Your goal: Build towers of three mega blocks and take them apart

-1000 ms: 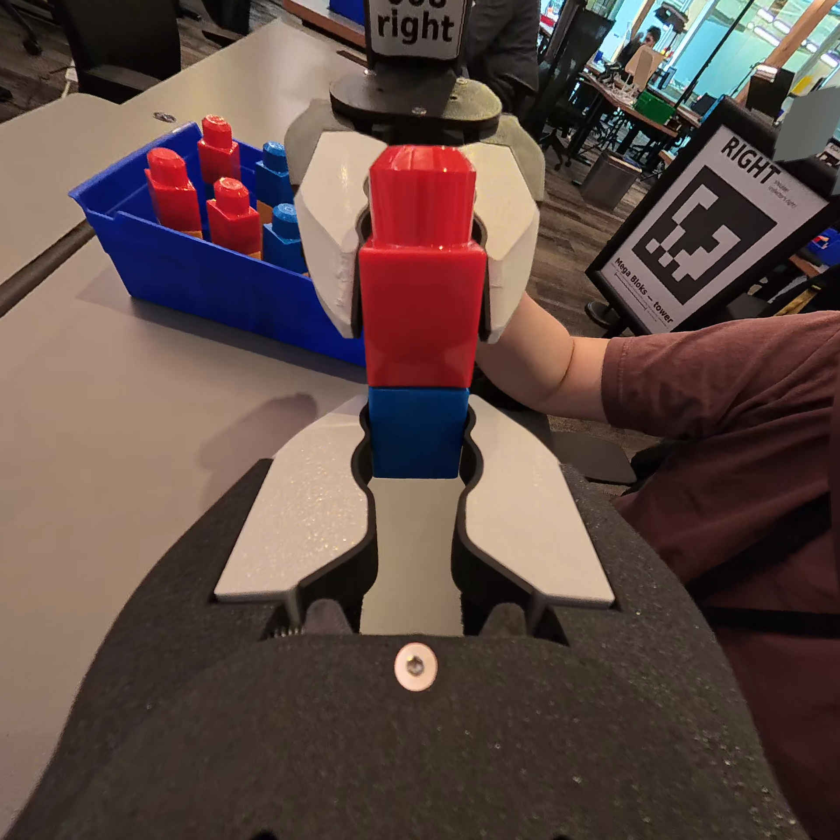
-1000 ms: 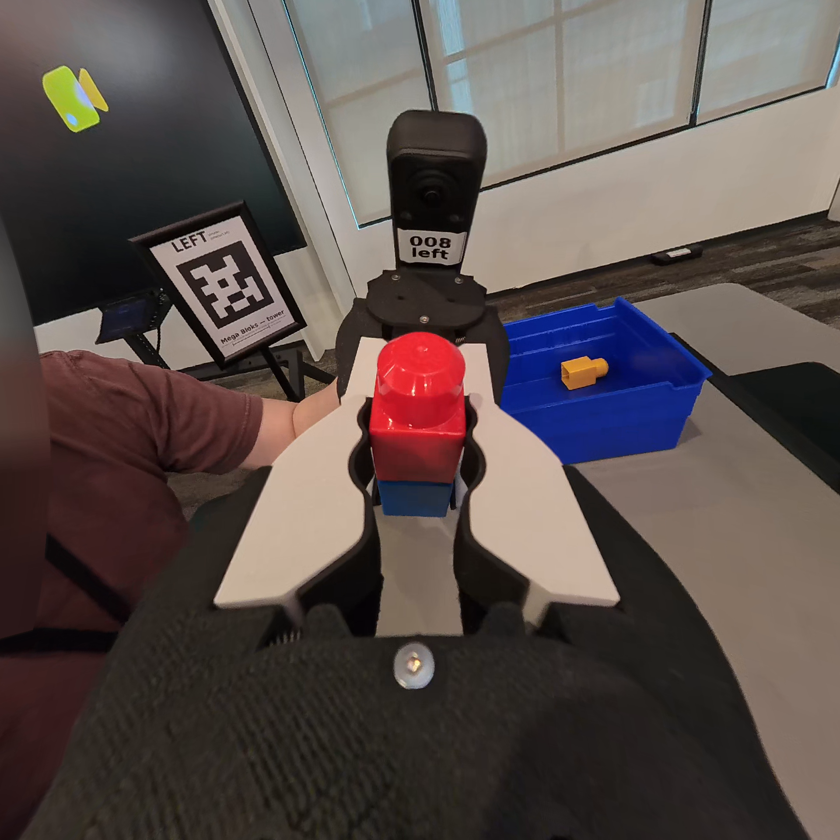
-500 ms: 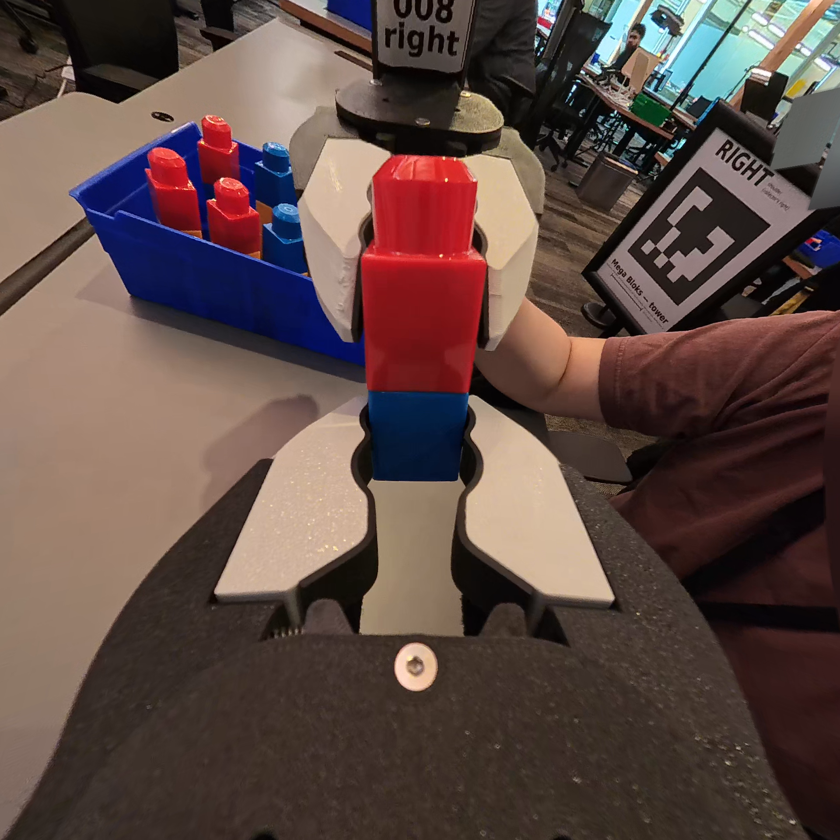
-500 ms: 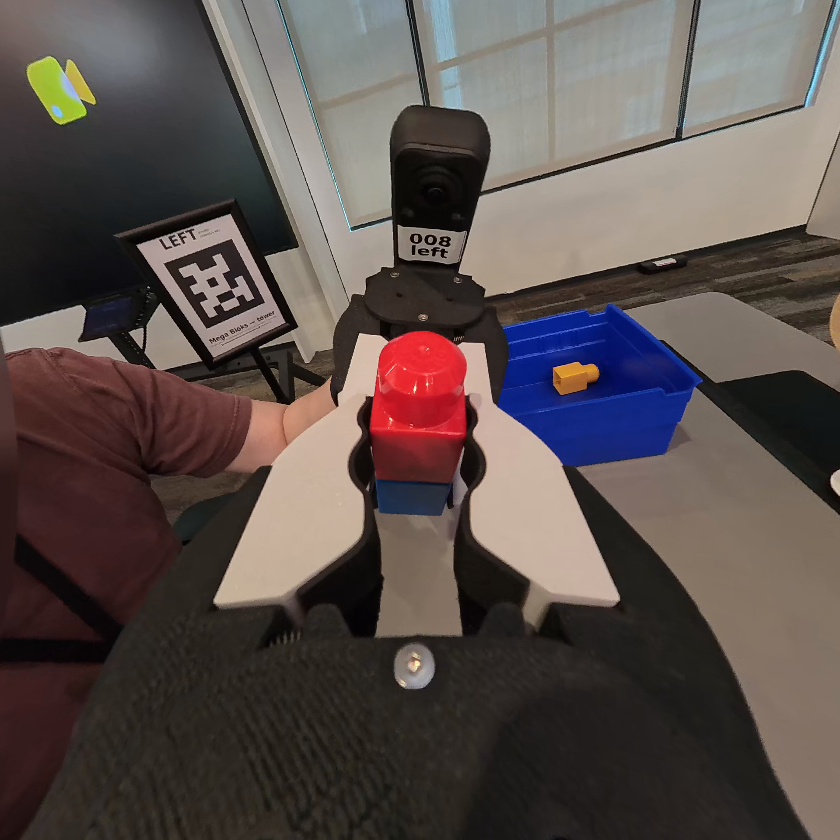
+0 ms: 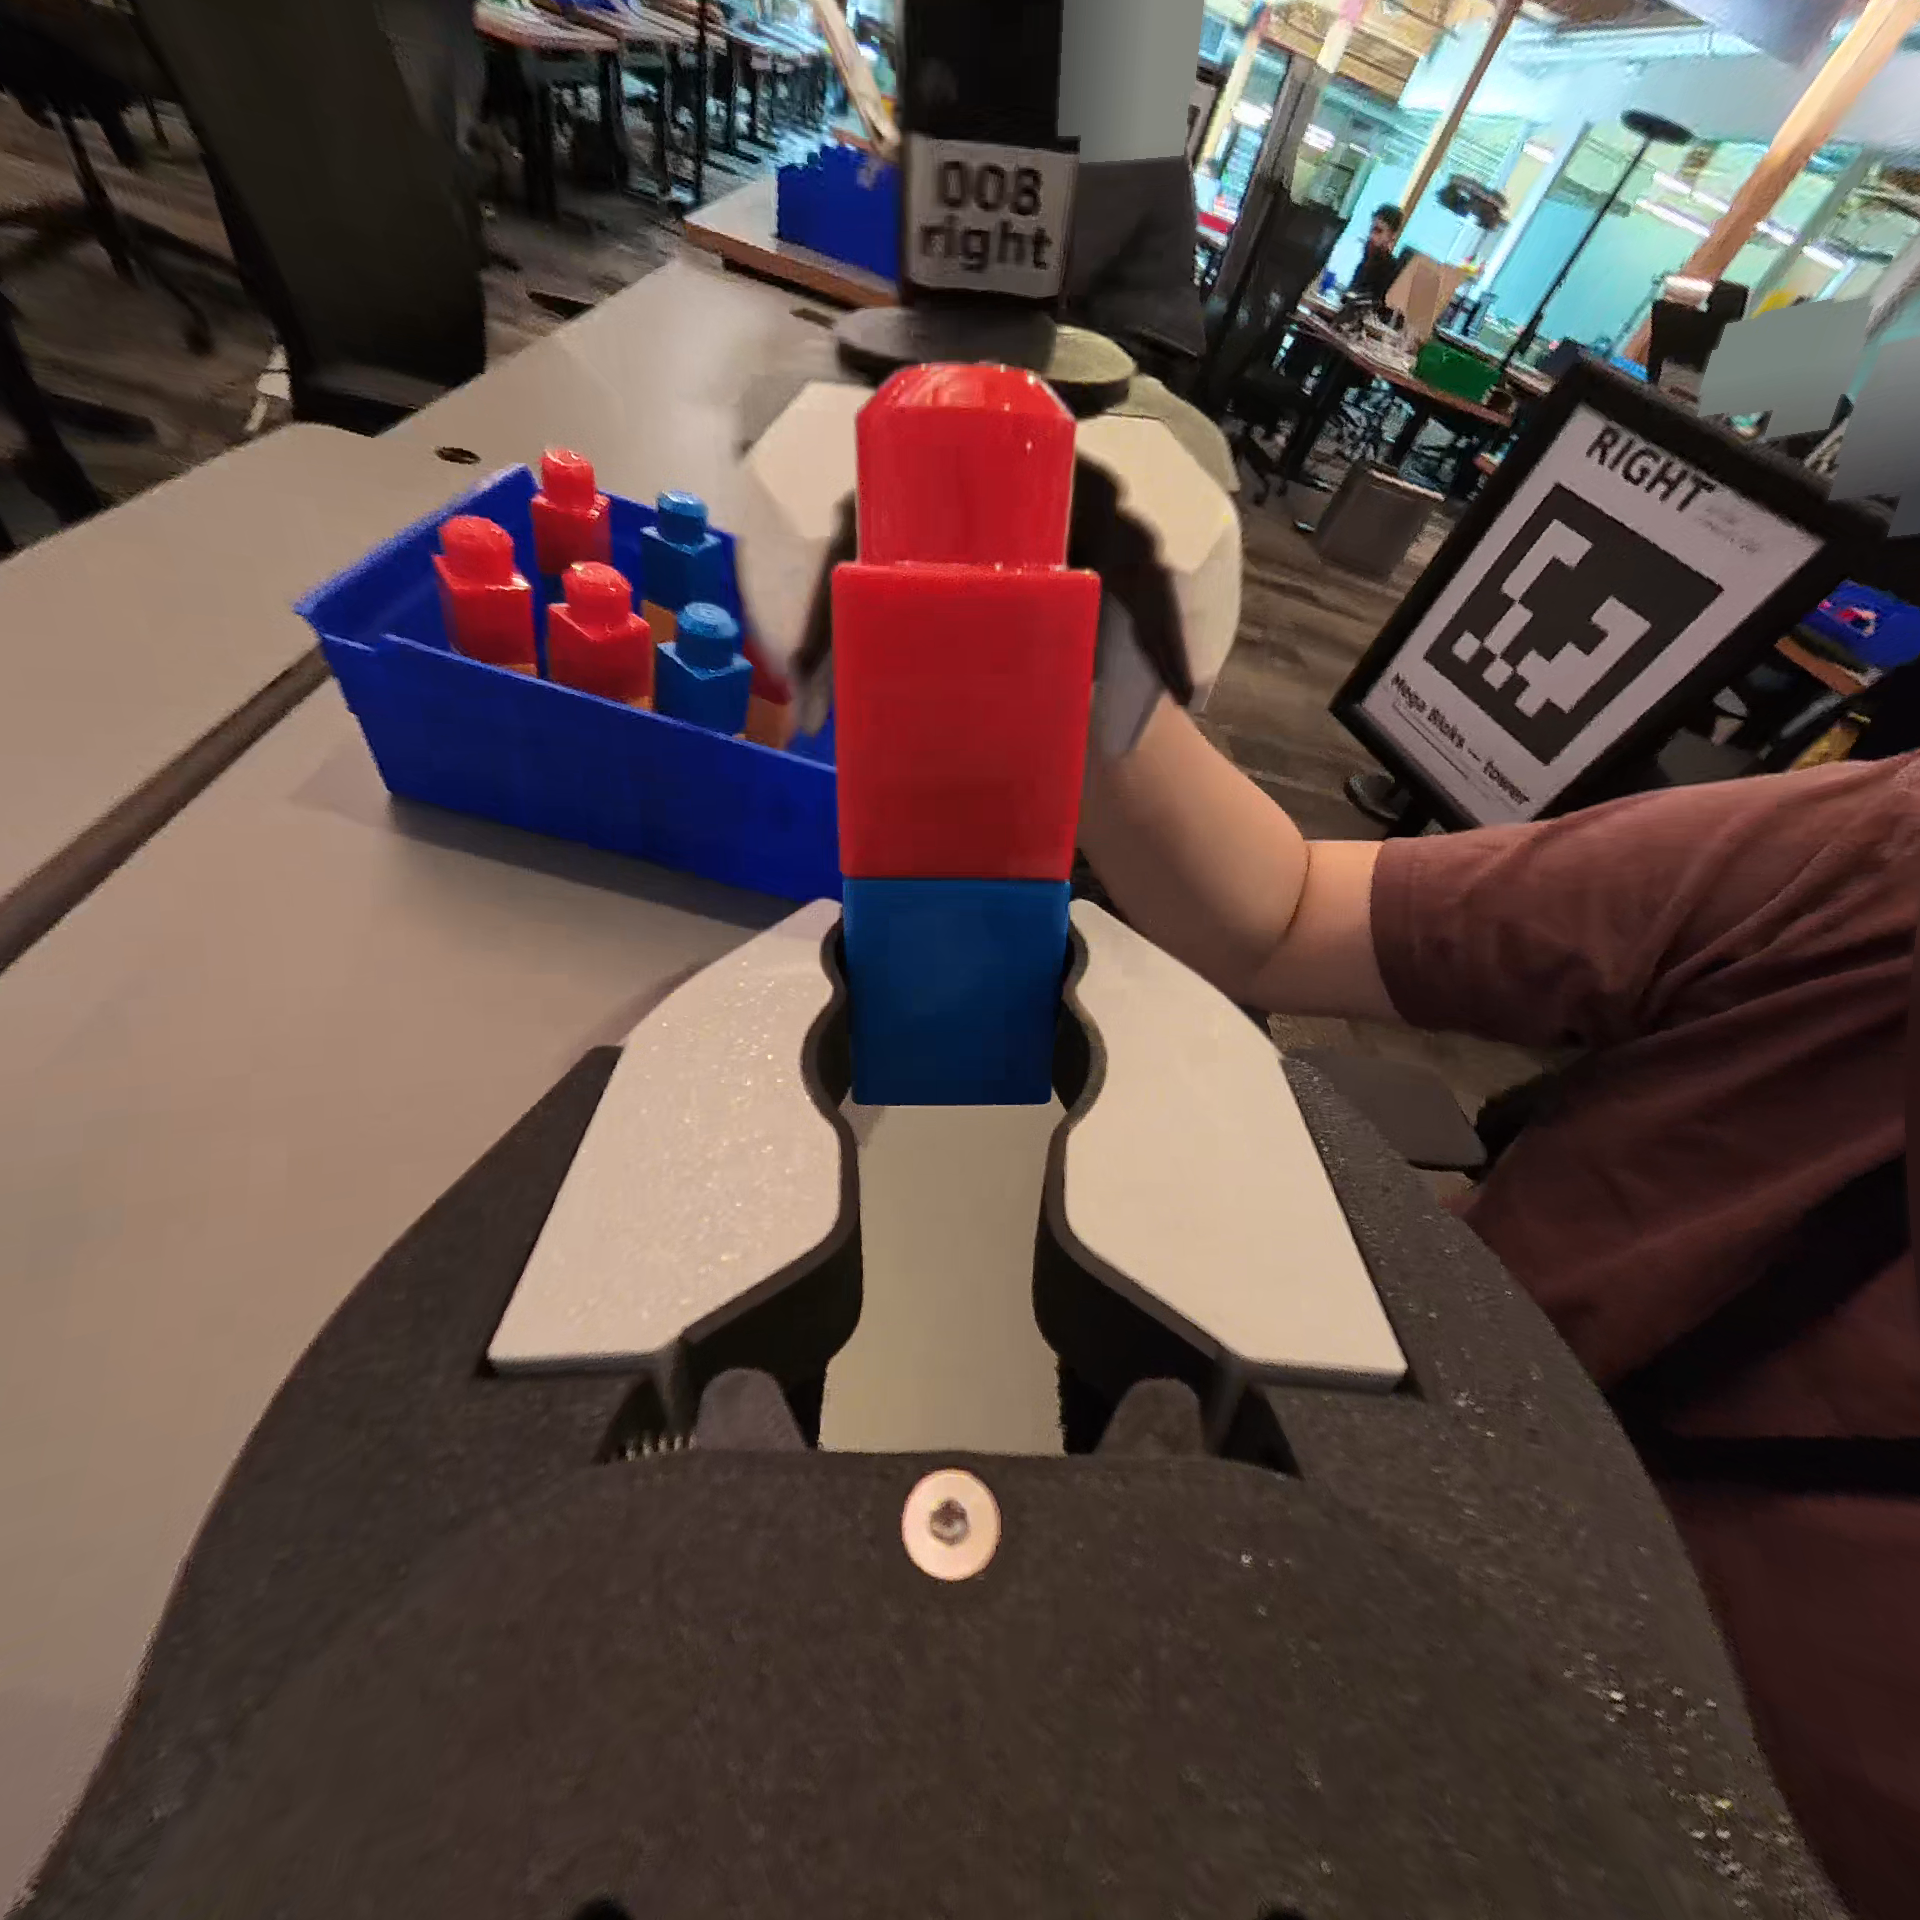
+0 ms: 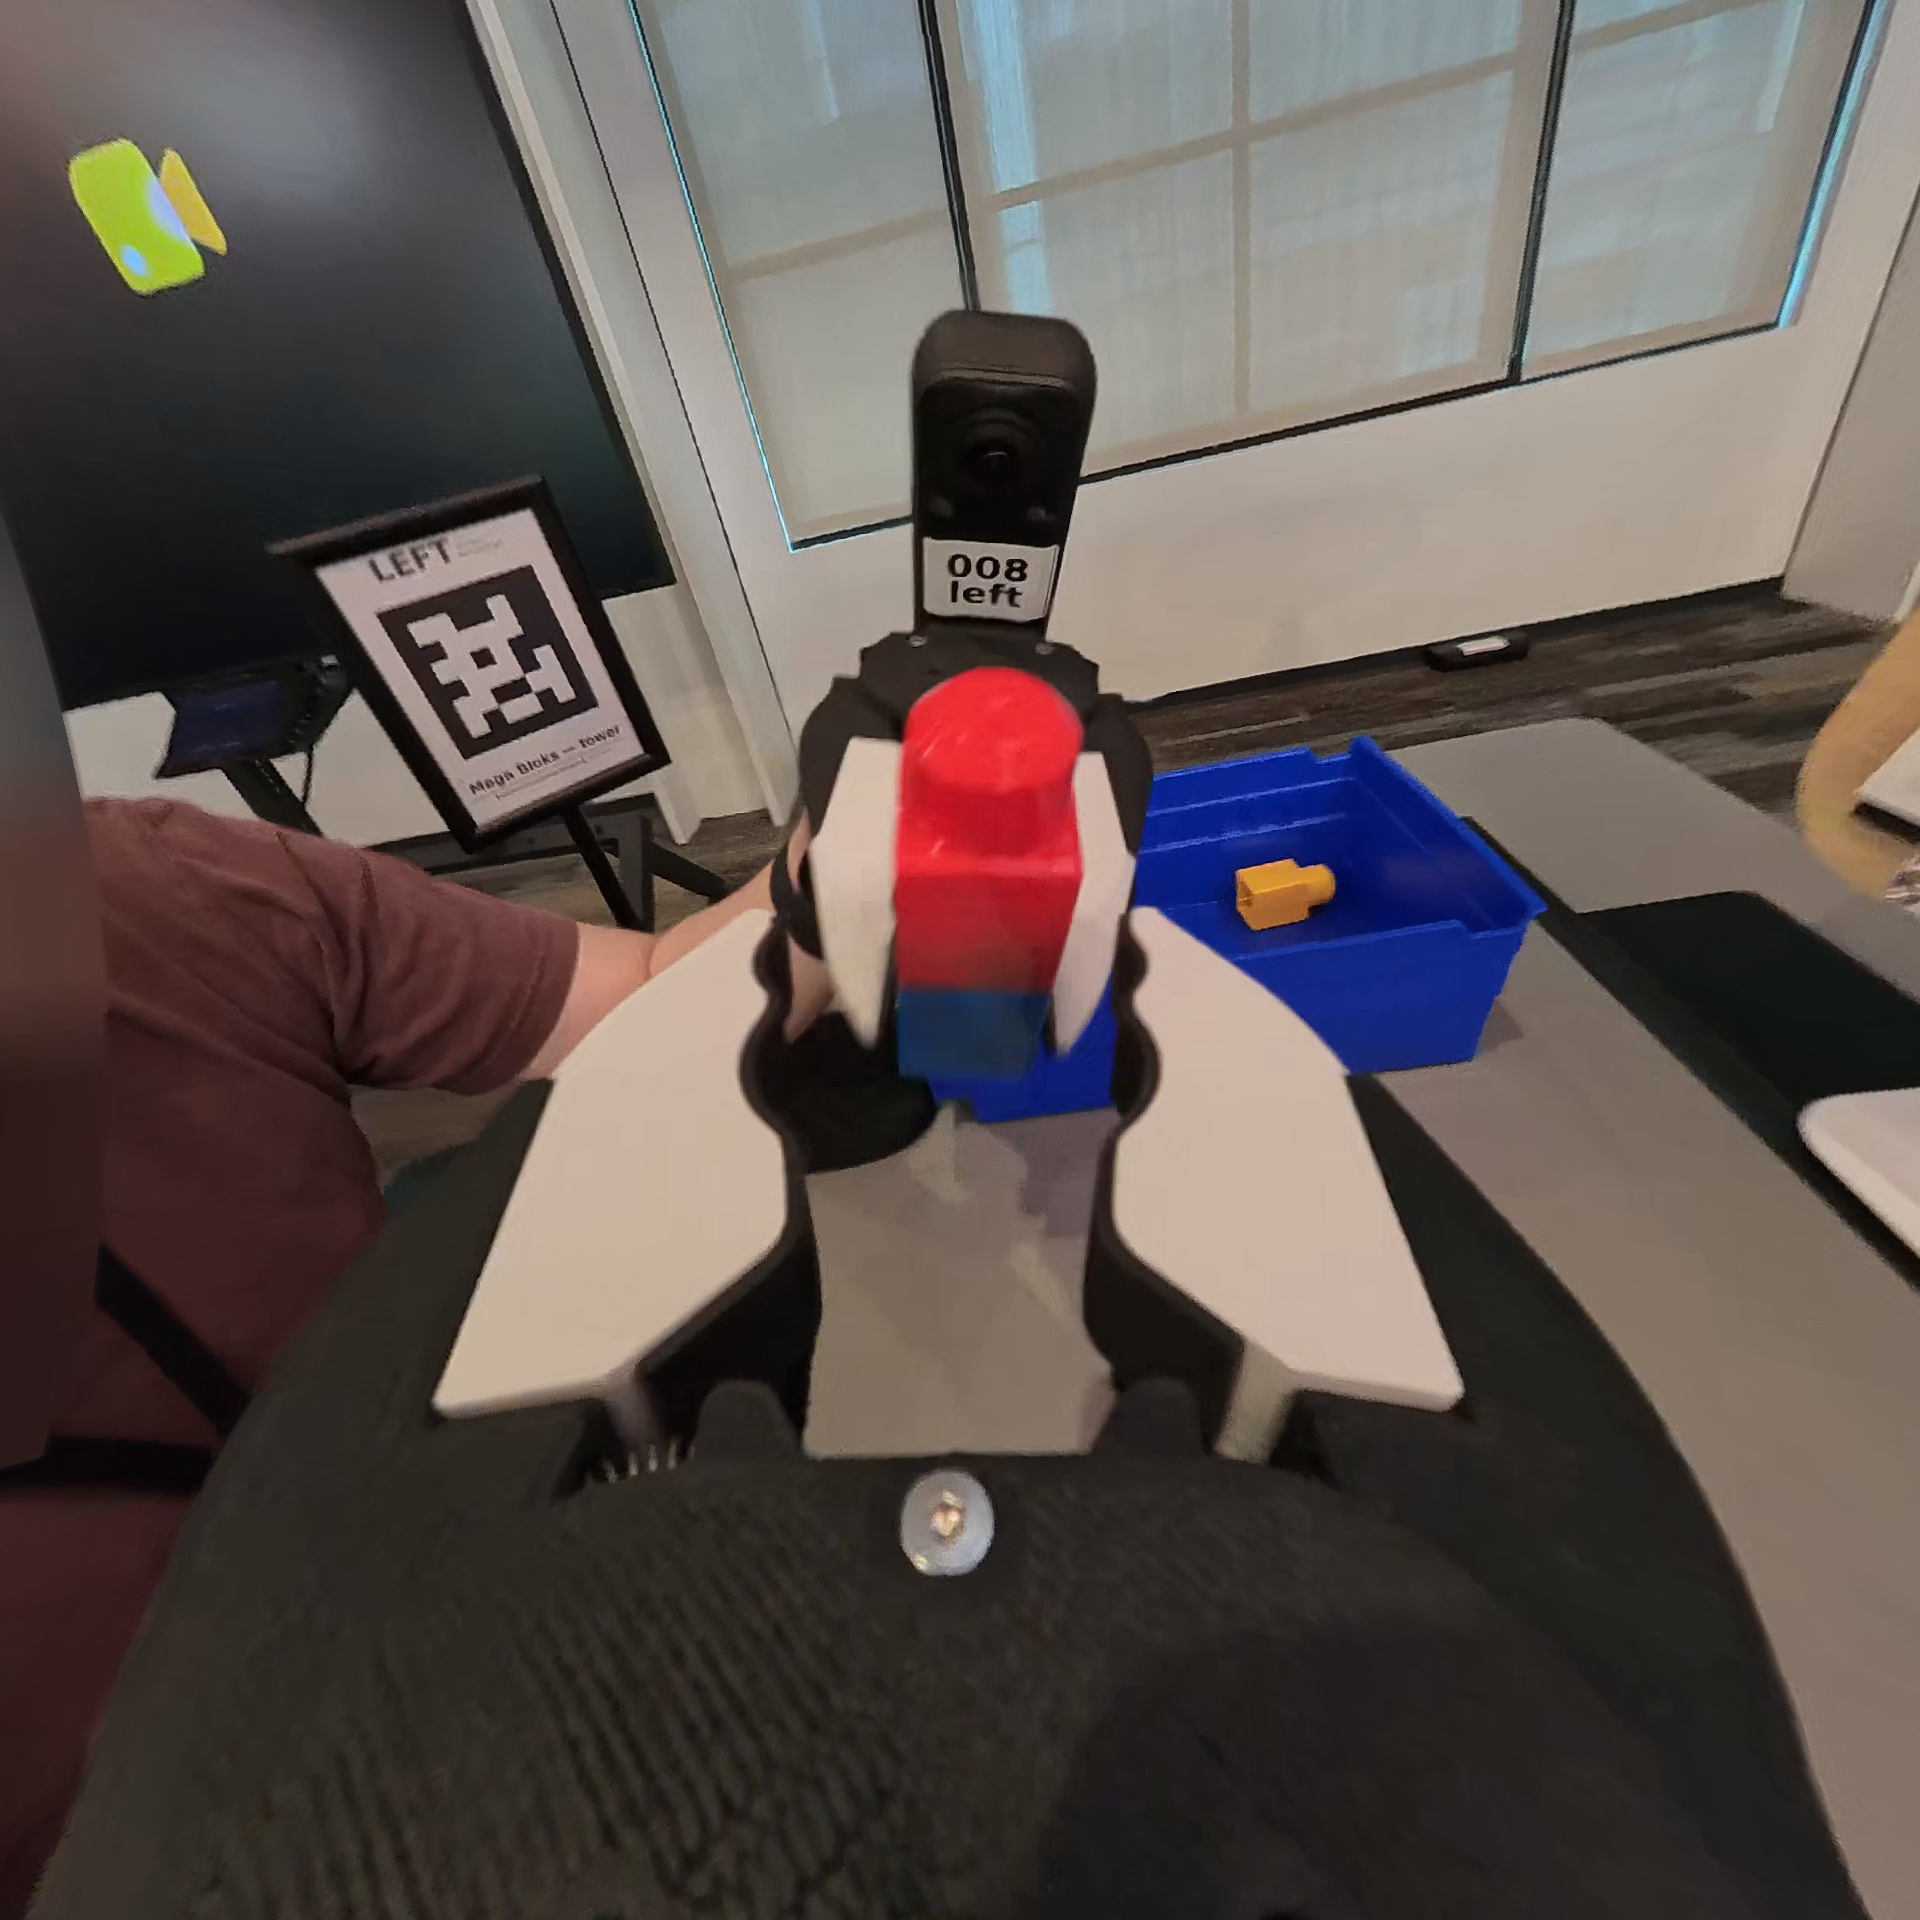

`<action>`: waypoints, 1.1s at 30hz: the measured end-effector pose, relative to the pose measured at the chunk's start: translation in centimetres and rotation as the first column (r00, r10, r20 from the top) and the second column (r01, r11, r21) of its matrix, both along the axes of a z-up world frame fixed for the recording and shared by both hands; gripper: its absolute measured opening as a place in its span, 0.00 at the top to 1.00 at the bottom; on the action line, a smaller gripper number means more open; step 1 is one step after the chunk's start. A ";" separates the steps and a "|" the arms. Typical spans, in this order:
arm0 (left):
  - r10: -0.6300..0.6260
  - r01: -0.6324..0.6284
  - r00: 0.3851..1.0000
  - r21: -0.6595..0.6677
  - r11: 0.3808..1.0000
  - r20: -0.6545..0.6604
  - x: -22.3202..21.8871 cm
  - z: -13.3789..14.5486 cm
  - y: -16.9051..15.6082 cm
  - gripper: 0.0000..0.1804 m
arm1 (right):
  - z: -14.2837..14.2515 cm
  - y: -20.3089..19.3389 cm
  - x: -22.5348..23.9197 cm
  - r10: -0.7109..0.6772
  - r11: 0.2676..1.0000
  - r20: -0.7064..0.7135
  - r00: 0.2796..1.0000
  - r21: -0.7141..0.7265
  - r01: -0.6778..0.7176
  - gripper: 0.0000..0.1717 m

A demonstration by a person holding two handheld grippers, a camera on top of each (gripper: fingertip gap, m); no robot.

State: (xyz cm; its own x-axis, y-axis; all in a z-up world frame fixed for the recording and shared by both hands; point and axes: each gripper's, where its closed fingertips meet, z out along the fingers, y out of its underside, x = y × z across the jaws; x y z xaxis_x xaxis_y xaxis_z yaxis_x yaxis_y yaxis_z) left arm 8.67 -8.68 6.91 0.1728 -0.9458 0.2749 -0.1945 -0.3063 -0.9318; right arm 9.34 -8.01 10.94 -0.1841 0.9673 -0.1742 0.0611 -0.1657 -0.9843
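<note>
In the left wrist view my left gripper (image 5: 954, 935) is shut on a blue block (image 5: 951, 997), both pads pressed on its sides. A red block (image 5: 966, 707) is stacked upright on it. The right gripper's white fingers (image 5: 1174, 582) stand behind the red block, spread and blurred, clear of it. In the right wrist view my right gripper (image 6: 951, 997) is open with nothing in it. The red block (image 6: 987, 862) and the blue block (image 6: 966, 1029) stand beyond its tips, between the left gripper's fingers (image 6: 852, 904).
A blue bin (image 5: 582, 758) with several red and blue block towers stands at the back left of the grey table. A second blue bin (image 6: 1382, 997) holds one yellow block (image 6: 1283, 894). A person's arm (image 5: 1247, 914) and framed marker signs (image 5: 1579, 613) stand to the side. The tips of both grippers are at nearly the same place.
My right gripper opened, let go of the red block and drew back from the stack. My left gripper keeps its hold on the blue block.
</note>
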 end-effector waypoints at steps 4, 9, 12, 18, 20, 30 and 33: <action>0.092 -0.096 0.994 0.075 0.993 0.056 -3.1 2.5 0.9 0.81 | -6.3 1.7 3.8 -0.099 0.977 0.351 0.931 0.209 0.025 0.72; 0.111 -0.121 0.992 0.189 0.974 0.064 -5.4 4.4 -0.1 0.81 | -18.2 2.9 5.5 -0.142 0.965 0.819 0.556 0.239 -0.106 0.75; 0.119 -0.129 0.991 0.216 0.968 0.058 -5.8 4.7 -0.5 0.81 | -20.7 2.8 4.2 -0.138 0.955 0.853 0.504 0.249 -0.160 0.73; 0.092 -0.101 0.994 0.226 0.969 0.050 -5.8 5.1 -1.4 0.81 | -23.5 3.5 4.6 -0.148 0.962 0.895 0.420 0.230 -0.150 0.73; 0.083 -0.089 0.996 0.221 0.971 0.035 -5.7 4.9 -1.6 0.80 | -24.1 3.6 4.2 -0.138 0.963 0.894 0.426 0.221 -0.153 0.75; 0.064 -0.044 0.992 0.167 0.985 -0.111 -4.2 1.5 -1.1 0.81 | -15.1 4.7 2.8 -0.160 0.983 0.654 0.739 0.177 0.055 0.80; 0.060 -0.029 0.971 0.135 0.990 -0.232 -3.1 -1.5 -0.4 0.81 | -6.6 4.7 4.3 -0.162 0.986 0.355 0.921 0.022 0.165 0.80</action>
State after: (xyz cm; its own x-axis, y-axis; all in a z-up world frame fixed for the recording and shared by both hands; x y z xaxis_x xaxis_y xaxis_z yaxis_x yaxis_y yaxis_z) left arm 5.57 -9.08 5.41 0.2608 -0.9605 0.0971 -0.4013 -0.1993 -0.8940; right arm 13.68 -3.36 4.31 0.0523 0.9769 -0.2070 0.3772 -0.2113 -0.9017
